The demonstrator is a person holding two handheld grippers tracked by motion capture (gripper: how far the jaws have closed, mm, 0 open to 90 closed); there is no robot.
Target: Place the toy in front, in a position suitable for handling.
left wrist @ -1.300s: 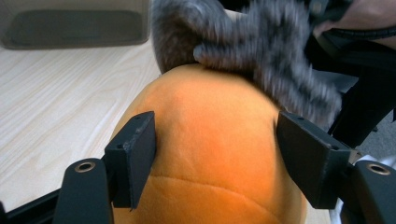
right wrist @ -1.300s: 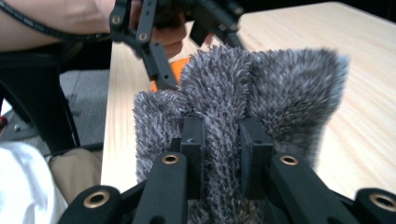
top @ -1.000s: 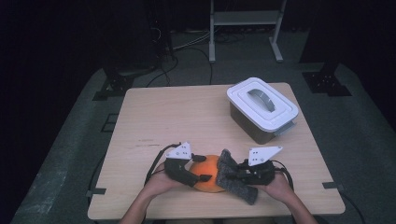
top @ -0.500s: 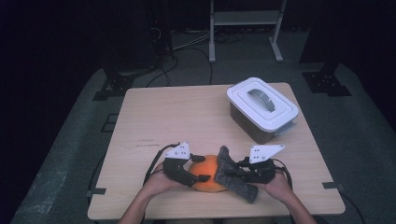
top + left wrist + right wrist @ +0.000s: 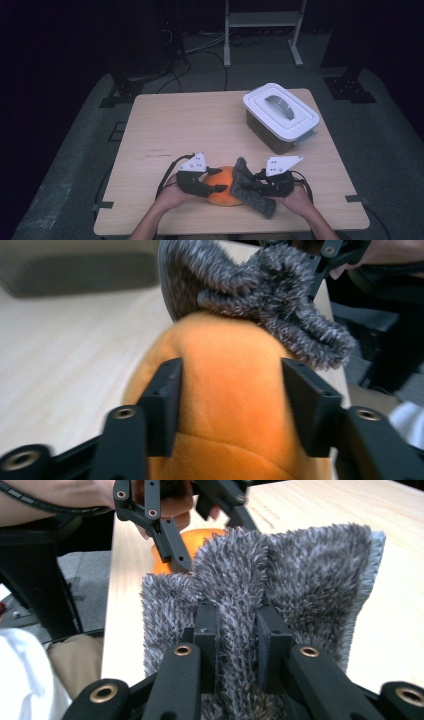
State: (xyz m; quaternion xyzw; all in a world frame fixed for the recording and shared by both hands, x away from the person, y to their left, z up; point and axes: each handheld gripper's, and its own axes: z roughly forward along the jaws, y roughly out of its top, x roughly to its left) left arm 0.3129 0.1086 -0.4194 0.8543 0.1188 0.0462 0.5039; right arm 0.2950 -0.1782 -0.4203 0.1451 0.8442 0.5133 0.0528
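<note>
An orange plush ball (image 5: pixel 223 194) lies near the table's front edge, and my left gripper (image 5: pixel 216 180) is shut on it, jaws pressed into both its sides. In the left gripper view the orange plush (image 5: pixel 230 365) bulges between the jaws of my left gripper (image 5: pixel 232 390), with a grey fuzzy cloth (image 5: pixel 260 285) draped over its far side. My right gripper (image 5: pixel 251 183) is shut on a pinched fold of the grey cloth (image 5: pixel 256 196). The right gripper view shows the fold of cloth (image 5: pixel 300 565) between the jaws of my right gripper (image 5: pixel 239 630) and the orange plush (image 5: pixel 200 537) behind it.
A dark box with a white handled lid (image 5: pixel 282 112) stands at the back right of the wooden table (image 5: pixel 190 125). Both hands sit close together at the front edge. Cables and stand legs lie on the floor beyond the table.
The right gripper has lifted the cloth's far end and drawn it up against the orange plush. The left gripper has kept its hold and barely moved.
</note>
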